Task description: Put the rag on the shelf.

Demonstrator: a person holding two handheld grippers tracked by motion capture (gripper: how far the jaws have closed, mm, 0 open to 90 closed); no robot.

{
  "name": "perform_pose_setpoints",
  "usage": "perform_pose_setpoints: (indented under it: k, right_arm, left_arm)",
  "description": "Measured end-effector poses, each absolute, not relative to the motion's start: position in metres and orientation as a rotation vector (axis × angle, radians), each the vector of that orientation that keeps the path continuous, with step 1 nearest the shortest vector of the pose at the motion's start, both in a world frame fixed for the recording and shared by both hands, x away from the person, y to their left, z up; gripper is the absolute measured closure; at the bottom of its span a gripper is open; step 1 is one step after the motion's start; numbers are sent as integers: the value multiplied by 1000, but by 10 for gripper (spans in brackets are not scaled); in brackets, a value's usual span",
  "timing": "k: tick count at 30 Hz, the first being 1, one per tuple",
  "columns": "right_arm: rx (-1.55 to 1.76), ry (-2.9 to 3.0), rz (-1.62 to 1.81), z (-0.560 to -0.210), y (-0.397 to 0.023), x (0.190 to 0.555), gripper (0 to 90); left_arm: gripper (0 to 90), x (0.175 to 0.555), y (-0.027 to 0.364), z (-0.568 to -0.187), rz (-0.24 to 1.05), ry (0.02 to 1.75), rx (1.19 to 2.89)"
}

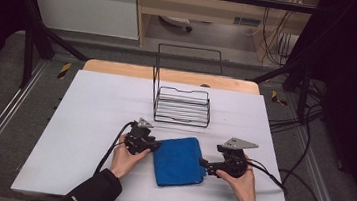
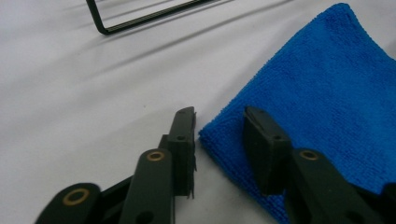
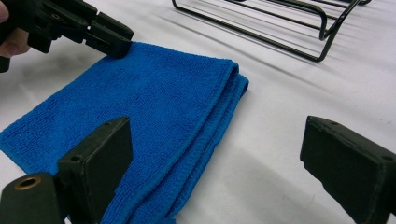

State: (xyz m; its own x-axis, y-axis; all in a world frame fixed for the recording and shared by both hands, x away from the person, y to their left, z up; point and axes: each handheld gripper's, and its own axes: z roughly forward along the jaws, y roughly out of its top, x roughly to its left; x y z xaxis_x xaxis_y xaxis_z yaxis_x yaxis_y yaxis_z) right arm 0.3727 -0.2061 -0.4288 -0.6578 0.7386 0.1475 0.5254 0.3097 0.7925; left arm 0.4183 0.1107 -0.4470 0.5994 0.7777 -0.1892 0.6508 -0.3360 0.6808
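A folded blue cloth (image 1: 180, 161) lies flat on the white table (image 1: 89, 121), between the two hands. My left gripper (image 1: 155, 146) is at the cloth's left edge. In the left gripper view its jaws (image 2: 219, 123) straddle a corner of the cloth (image 2: 327, 102); one jaw sits over the cloth, the other beside it on the table, with a gap still showing. My right gripper (image 1: 206, 167) is at the cloth's right edge. Its jaws (image 3: 219, 154) stand wide open around the folded edge of the cloth (image 3: 154, 102), where the left gripper (image 3: 109, 39) touches the far corner.
A black wire rack (image 1: 182, 106) stands just behind the cloth, near the middle of the table; its base bars show in both gripper views (image 2: 140, 18) (image 3: 280, 28). Cables trail from both grippers toward the table's front and right side.
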Motion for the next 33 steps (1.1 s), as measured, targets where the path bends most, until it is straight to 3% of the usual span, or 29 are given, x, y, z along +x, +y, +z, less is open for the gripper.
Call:
perform_pose_setpoints:
  k: [9, 18, 25, 33]
  right_arm:
    - [1185, 2308, 1268, -429, -205, 378, 76]
    - [1201, 2304, 1266, -429, -196, 394, 34]
    - [1205, 2309, 1265, -429, -185, 413, 68]
    - [1273, 2297, 1269, -440, -179, 431, 188]
  left_arm:
    - [823, 417, 109, -447, 226, 1119, 2082]
    - [843, 416, 107, -448, 239, 1111, 2088]
    - [839, 413, 106, -450, 273, 1081, 2093]
    - [833, 414, 106, -451, 269, 1078, 2093]
